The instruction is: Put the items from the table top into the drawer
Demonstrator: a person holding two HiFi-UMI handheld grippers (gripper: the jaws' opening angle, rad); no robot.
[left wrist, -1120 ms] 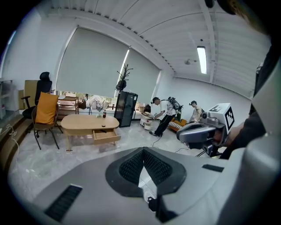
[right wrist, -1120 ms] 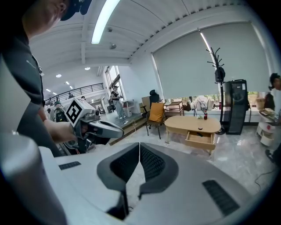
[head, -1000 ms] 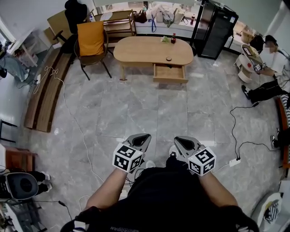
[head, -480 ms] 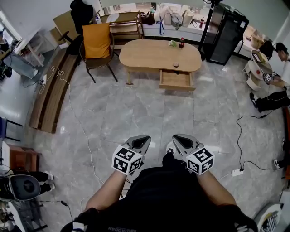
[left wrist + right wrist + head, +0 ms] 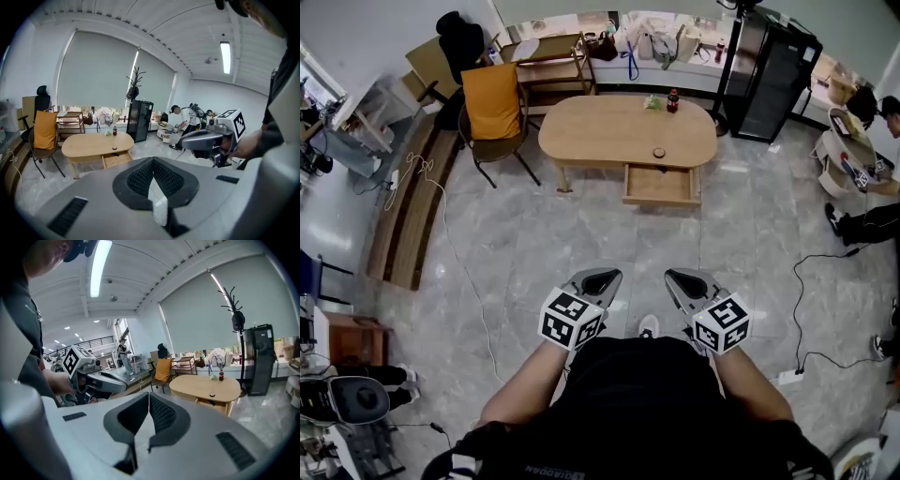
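Bottle, green item, small round piece on far table above open drawer, well apart from left gripper, right gripper, both clenched empty; approach step, likely needs walking up, unclenching.

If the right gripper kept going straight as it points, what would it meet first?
Nothing near: the right gripper, jaws shut and empty, points over bare floor. Far ahead the line seems to reach the orange-backed chair beside the wooden table; depth is unclear.
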